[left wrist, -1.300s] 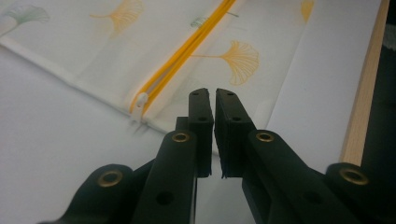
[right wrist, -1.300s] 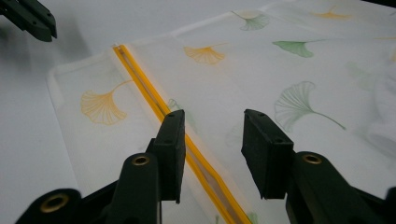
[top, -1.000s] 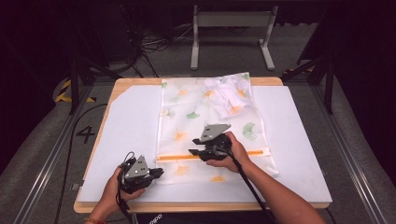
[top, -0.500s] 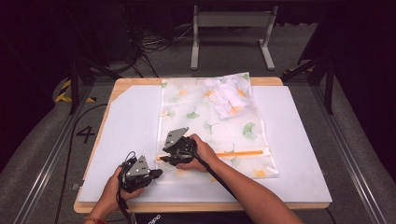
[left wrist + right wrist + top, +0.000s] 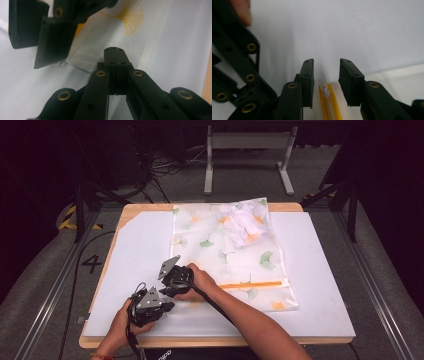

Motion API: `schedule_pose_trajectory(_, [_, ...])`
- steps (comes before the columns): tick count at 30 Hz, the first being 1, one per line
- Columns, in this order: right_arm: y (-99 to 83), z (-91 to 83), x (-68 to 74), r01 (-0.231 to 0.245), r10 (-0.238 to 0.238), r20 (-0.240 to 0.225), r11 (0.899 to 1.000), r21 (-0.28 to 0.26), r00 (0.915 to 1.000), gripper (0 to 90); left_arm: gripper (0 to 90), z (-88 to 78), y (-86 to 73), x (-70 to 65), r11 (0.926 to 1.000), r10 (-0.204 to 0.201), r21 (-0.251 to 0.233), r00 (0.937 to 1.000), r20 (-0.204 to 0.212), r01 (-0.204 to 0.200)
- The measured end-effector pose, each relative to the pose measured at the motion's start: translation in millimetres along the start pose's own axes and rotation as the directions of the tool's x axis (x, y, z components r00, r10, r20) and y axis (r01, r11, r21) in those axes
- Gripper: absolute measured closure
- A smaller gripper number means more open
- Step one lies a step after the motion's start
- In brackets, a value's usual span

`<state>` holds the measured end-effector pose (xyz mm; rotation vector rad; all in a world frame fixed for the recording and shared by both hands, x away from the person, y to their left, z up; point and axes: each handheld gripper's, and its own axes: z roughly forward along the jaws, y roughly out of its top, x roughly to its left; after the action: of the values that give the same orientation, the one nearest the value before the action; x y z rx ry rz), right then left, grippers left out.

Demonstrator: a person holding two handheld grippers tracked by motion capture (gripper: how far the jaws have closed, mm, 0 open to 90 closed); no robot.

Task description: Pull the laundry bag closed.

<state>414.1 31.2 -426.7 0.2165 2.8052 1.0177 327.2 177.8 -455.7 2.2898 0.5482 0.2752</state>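
Near the worktop's front left corner, the left tongs [image 5: 167, 306] are pressed together on the corner of the mesh laundry bag [image 5: 227, 255]. Just beyond, the right tongs [image 5: 162, 290] have just been closing, still spread around the white zipper pull [image 5: 325, 92] at the orange zipper [image 5: 252, 284]. The bag reaches to the far edge.

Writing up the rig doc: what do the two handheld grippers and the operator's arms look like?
Both the left gripper and the right gripper are black, with linkage arms pinned by brass-coloured rivets and flat rectangular pads. Each carries a grey three-cornered plate on top and trails a black cable. The forearms are bare, with no sleeves in view; a band sits at the left wrist.
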Motion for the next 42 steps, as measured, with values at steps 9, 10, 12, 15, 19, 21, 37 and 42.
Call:
schedule_pose_trajectory(9, [0.4,13.2,-2.9,-0.001,0.002,-0.006,0.999,0.051,1.0,75.2,90.0,0.3,0.3,0.2,1.0,-0.007,0.0,1.0,0.002,0.007])
schedule_pose_trajectory(10, [0.7,12.9,-2.8,-0.002,0.002,-0.009,0.999,0.047,1.0,80.4,90.0,0.1,0.2,0.4,1.0,-0.007,0.001,1.0,0.003,0.007])
schedule_pose_trajectory(12, [0.8,12.4,-2.7,-0.001,0.002,-0.017,0.999,0.046,0.9999,81.5,90.0,0.0,0.2,0.7,1.0,-0.007,0.002,1.0,0.004,0.007])
schedule_pose_trajectory(15, [0.8,9.4,-2.3,-0.006,0.006,-0.022,0.999,0.033,0.9997,83.3,90.0,0.1,-0.1,1.5,1.0,-0.009,0.0,0.9999,0.008,0.009])
schedule_pose_trajectory(19, [1.5,5.9,-1.3,-0.011,0.012,-0.024,1.0,0.016,0.9997,83.3,90.0,0.3,0.1,1.6,0.9998,-0.02,0.0,0.9997,0.014,0.02])
schedule_pose_trajectory(21, [0.5,2.6,-2.7,-0.025,0.025,-0.019,1.0,0.001,0.9995,83.2,90.0,0.3,0.8,1.4,0.9998,-0.018,0.006,0.9998,0.01,0.018])
schedule_pose_trajectory(37, [-24.9,-17.6,-11.9,-0.106,0.105,-0.023,0.993,-0.048,0.9942,80.6,90.0,0.4,-0.1,1.9,0.9997,-0.026,-0.002,0.9996,0.012,0.026])
schedule_pose_trajectory(42, [-28.3,-17.1,-12.9,-0.118,0.117,-0.05,0.992,-0.032,0.9919,78.4,90.0,0.3,-0.3,2.1,0.9997,-0.024,-0.003,0.9996,0.012,0.024])
